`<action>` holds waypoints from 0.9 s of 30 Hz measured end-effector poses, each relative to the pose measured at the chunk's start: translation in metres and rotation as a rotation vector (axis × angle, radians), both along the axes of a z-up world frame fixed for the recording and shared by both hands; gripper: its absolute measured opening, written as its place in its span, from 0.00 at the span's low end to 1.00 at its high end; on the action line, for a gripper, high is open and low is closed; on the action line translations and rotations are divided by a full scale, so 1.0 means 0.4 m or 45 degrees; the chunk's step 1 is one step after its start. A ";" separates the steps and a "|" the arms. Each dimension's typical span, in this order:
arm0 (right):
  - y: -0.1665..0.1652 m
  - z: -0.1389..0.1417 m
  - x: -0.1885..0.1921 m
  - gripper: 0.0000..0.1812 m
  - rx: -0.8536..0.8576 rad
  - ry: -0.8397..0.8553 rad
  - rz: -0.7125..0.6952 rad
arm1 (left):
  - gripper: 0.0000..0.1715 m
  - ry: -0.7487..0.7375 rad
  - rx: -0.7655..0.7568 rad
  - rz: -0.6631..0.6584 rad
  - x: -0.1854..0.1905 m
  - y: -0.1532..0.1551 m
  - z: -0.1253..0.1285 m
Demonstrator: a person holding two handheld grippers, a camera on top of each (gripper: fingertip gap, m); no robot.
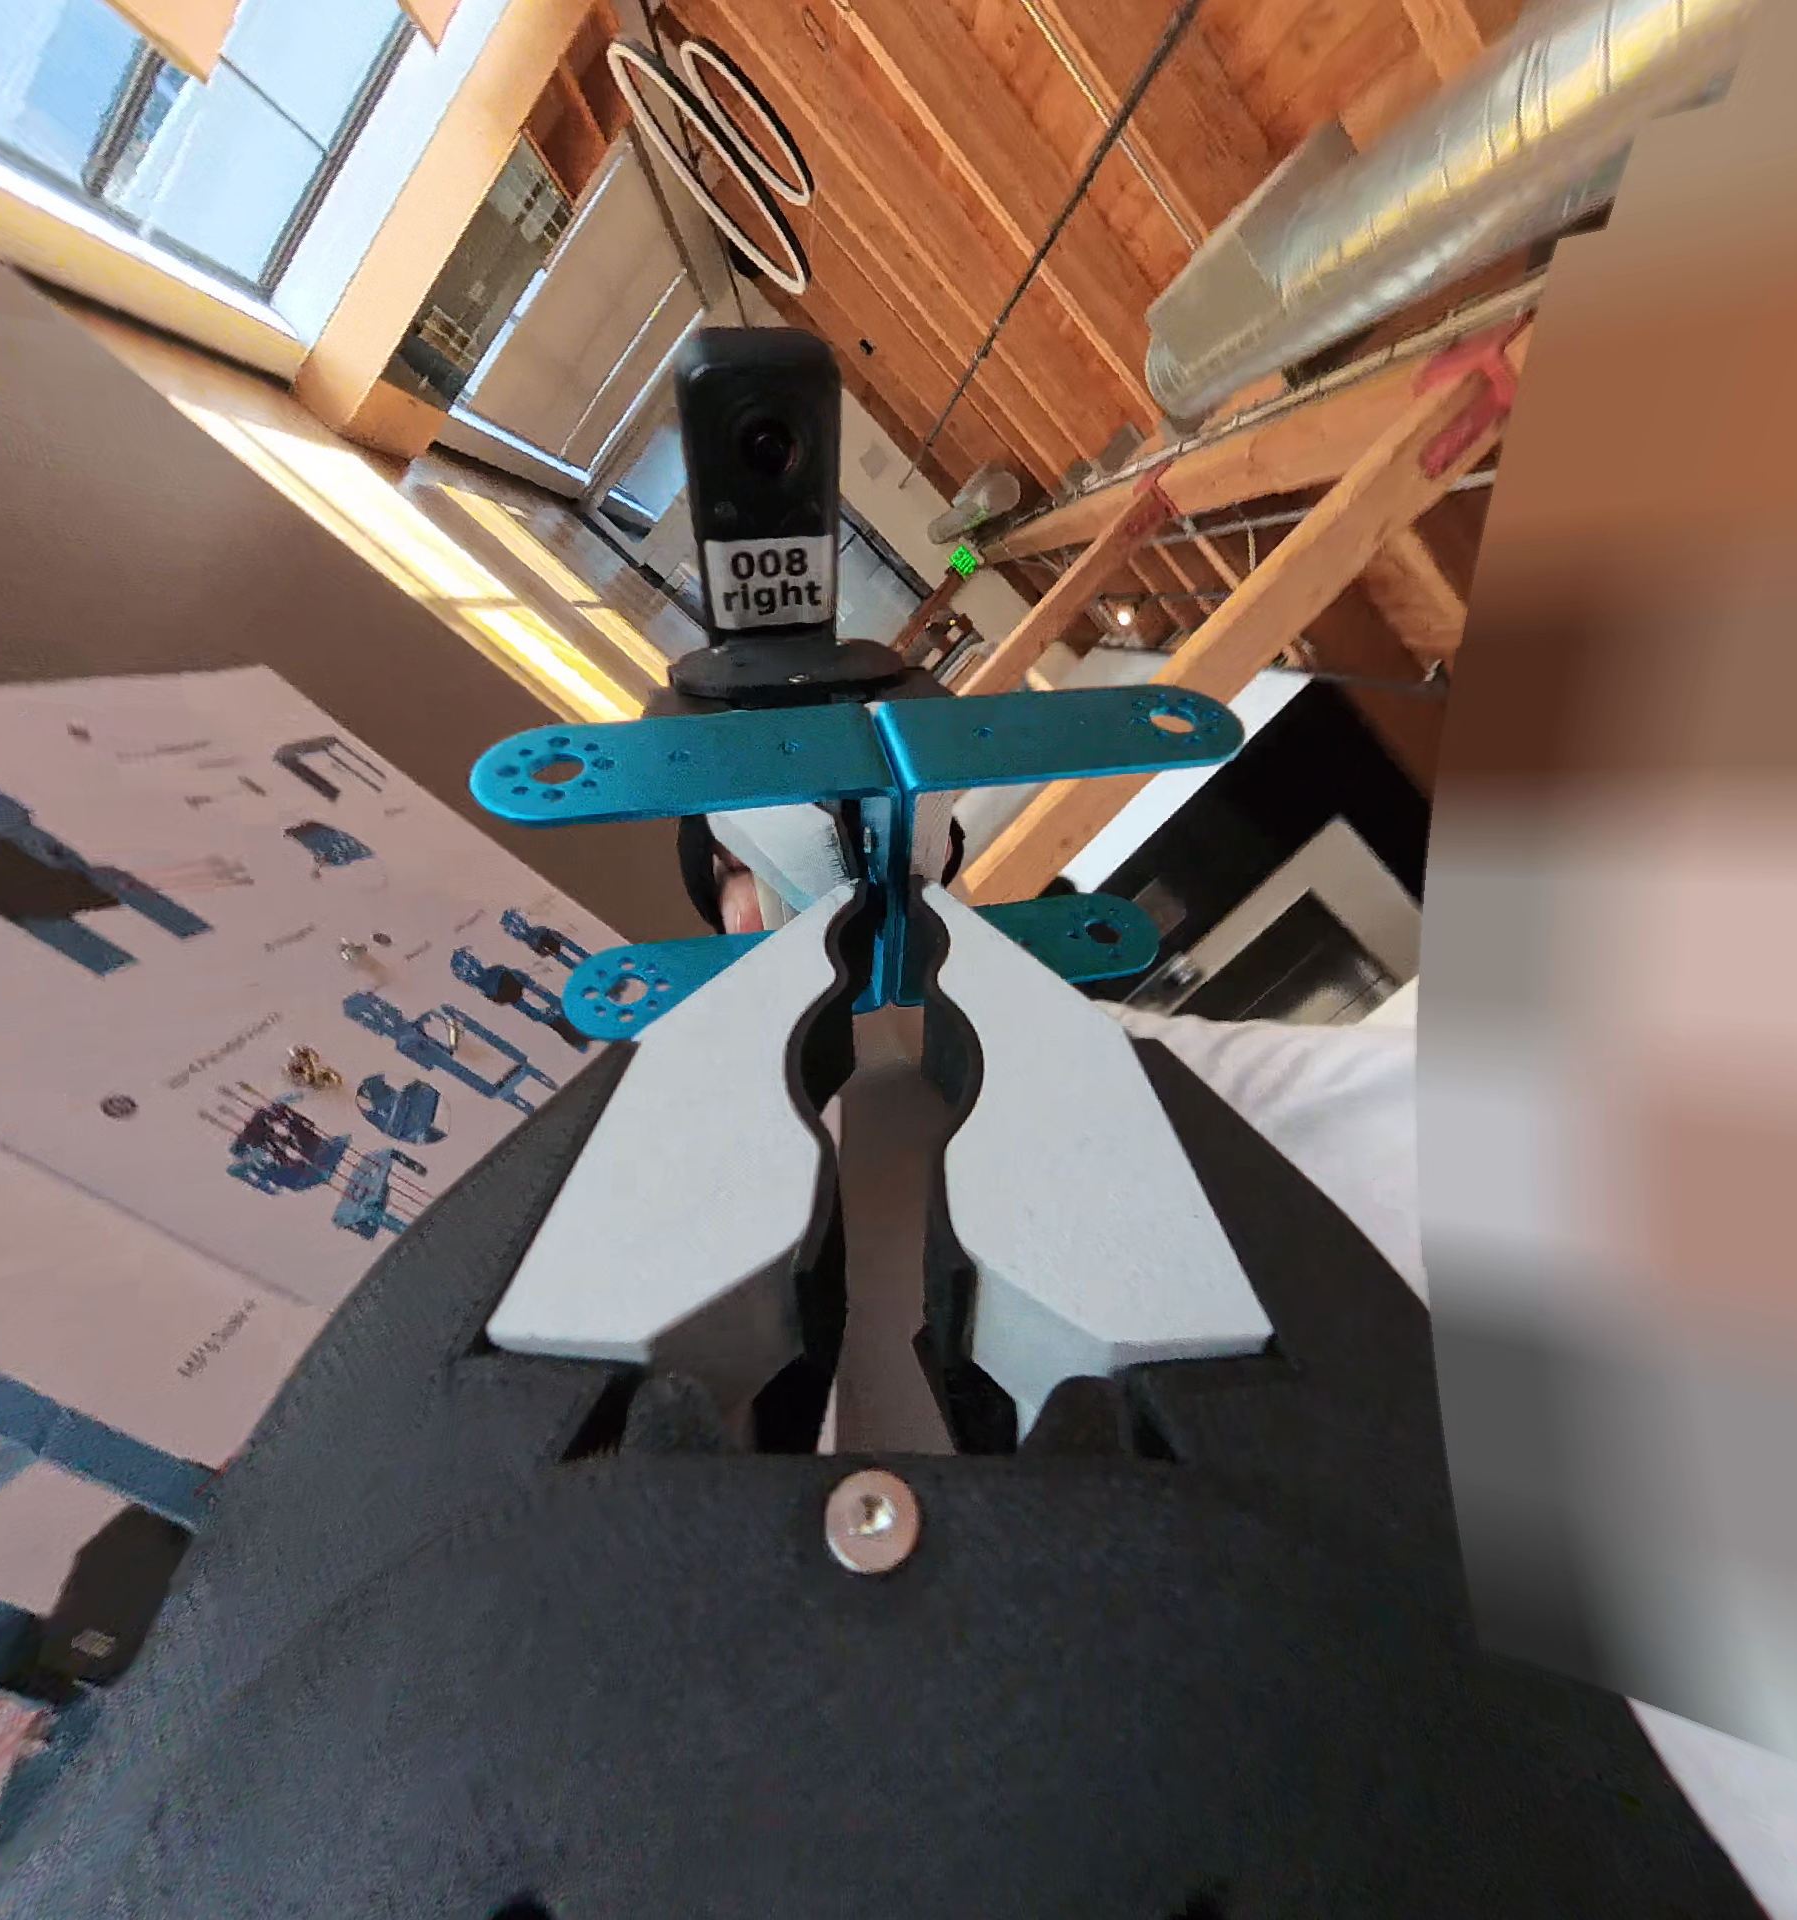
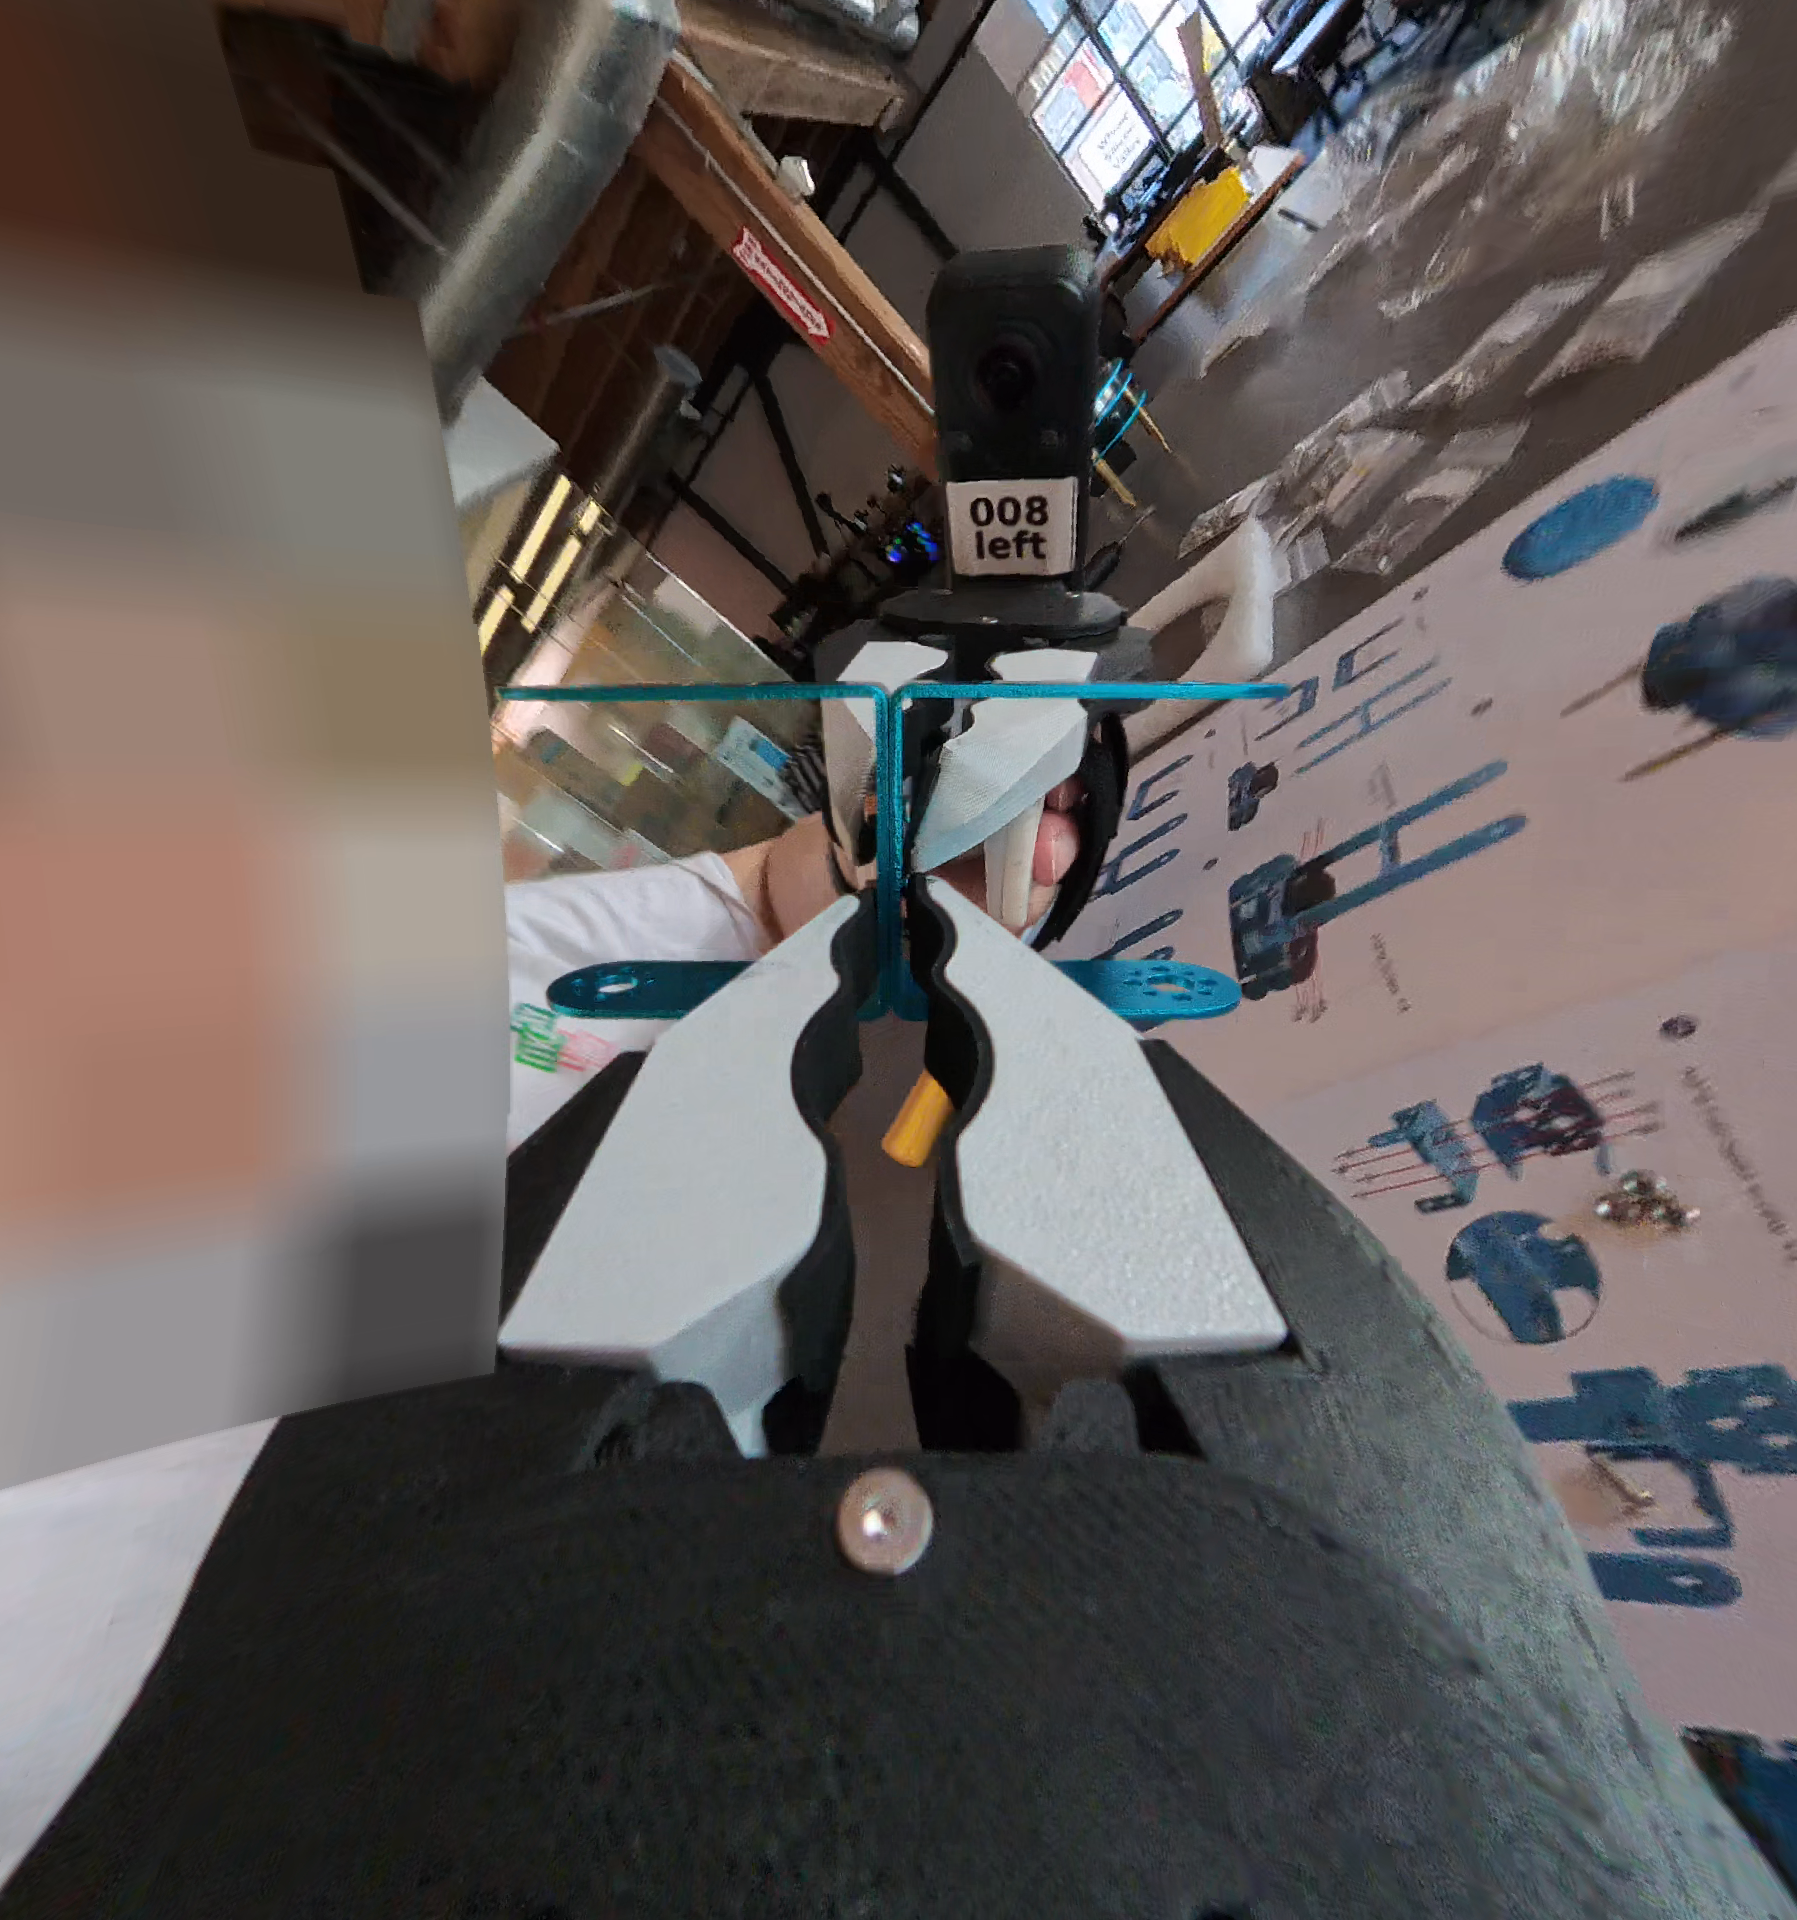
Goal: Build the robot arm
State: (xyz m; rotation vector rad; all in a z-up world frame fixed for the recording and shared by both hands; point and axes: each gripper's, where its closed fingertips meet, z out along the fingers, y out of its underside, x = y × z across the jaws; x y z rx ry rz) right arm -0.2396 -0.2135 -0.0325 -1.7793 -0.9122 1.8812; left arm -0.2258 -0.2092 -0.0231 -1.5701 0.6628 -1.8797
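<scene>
Two blue metal U-brackets (image 1: 873, 758) stand back to back, their flat webs pressed together and their holed arms spreading left and right. In the left wrist view my left gripper (image 1: 889, 899) is shut on the joined webs. The right gripper (image 1: 878, 842) faces it and grips the same webs from the far side. In the right wrist view my right gripper (image 2: 899, 899) is shut on the blue brackets (image 2: 889, 790), and the left gripper (image 2: 909, 821) faces it with a hand behind. A small gold cylinder (image 2: 915, 1127) shows below, between my right fingers.
A printed sheet with blue part drawings (image 1: 146, 935) lies on the table to the left, also at the right in the right wrist view (image 2: 1496, 1039). Small brass nuts (image 1: 312, 1065) and silver screws (image 2: 1642, 1205) lie on it. Clear plastic bags (image 2: 1445, 395) lie beyond.
</scene>
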 end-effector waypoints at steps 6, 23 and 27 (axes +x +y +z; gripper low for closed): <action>-0.028 0.051 -0.008 0.02 0.779 -0.165 -0.045 | 0.06 0.108 0.618 0.078 -0.007 -0.050 0.061; -0.119 0.255 0.012 0.02 1.448 -0.224 -0.032 | 0.03 0.109 1.465 0.264 0.021 -0.162 0.285; -0.132 0.315 0.039 0.08 1.525 -0.098 -0.122 | 0.03 0.118 1.573 0.280 0.030 -0.166 0.340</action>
